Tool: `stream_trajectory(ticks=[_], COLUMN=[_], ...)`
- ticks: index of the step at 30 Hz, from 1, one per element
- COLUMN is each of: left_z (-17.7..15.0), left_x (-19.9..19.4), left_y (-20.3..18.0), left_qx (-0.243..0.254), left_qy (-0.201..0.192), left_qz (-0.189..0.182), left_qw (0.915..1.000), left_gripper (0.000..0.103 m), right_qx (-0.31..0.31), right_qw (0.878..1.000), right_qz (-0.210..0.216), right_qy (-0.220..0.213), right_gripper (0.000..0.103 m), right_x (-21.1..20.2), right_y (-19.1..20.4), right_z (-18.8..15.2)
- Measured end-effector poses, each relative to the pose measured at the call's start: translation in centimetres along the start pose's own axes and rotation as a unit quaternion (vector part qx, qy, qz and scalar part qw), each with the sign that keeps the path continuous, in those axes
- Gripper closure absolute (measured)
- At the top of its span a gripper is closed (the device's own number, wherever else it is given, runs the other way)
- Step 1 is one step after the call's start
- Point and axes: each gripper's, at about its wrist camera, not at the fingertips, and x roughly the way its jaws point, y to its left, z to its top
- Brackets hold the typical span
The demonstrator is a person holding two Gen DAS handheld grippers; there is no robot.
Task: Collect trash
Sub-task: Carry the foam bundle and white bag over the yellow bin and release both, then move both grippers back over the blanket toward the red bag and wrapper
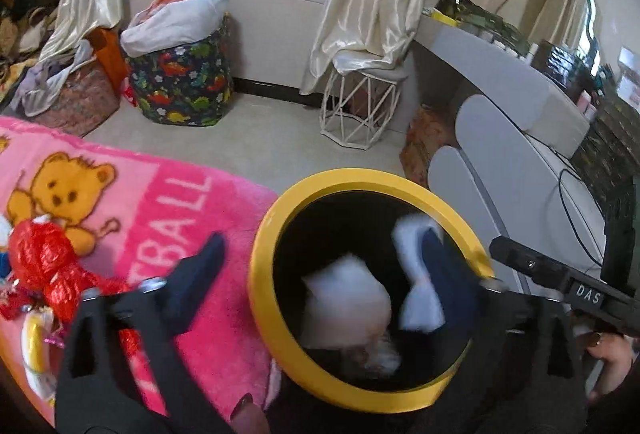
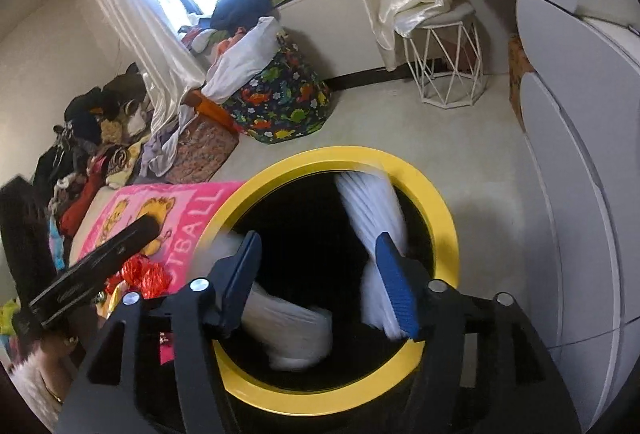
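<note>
A black bin with a yellow rim point(image 1: 360, 181) point(image 2: 340, 157) stands on the floor right below both grippers. My left gripper point(image 1: 322, 238) hangs over its mouth, jaws wide apart and empty. Blurred white paper wads point(image 1: 344, 298) point(image 1: 420, 306) are inside the bin, one next to the right finger. My right gripper point(image 2: 317, 240) is also open over the bin. One blurred white wad point(image 2: 372, 209) lies along its right finger, and another point(image 2: 288, 330) sits lower in the bin. A shiny red wrapper point(image 1: 44, 262) point(image 2: 144, 276) lies on the pink blanket.
The pink bear-print blanket point(image 1: 160, 201) touches the bin's left side. A dinosaur-print bag point(image 1: 184, 85) and a white wire stool point(image 1: 360, 105) stand on the pale floor behind. Grey petal-shaped panels point(image 1: 500, 161) and a desk run along the right. Clothes are piled at the far left.
</note>
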Motion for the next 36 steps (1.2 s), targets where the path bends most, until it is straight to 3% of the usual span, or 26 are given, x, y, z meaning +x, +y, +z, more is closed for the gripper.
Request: stream_trajectory(ticks=[4,15,26,36], left_z=[-0.4,-1.6,-2.4,-2.9], left_x=[-1.5,-5.8,-9.7,-11.9], left_y=[0.6,0.7,2.4,5.2], left_qx=[-0.023,-0.013,-0.005,-0.033], left_qy=[-0.013,-0.055,-0.097,-0.112], left_qz=[-0.005,0.011,0.045,0.064], left_qw=[0.9996,0.9983,0.9943,0.9911], left_gripper=[0.011,0.011,0.011,0.011], right_qx=[-0.002,-0.069,-0.106,-0.134], right_qw=[1.0,0.995,0.99,0.987], right_qz=[-0.011,-0.046,-0.038,-0.017], right_qy=[-0.007,-0.062,-0.087,-0.091], right_gripper=[0.039,0.026,0.018,0.015], right_x=[-0.2,-1.7,-2.5,-2.6], right_y=[0.0,3.6,7.0,10.5], right_z=[0.1,-0.3,-0.7,-1.5])
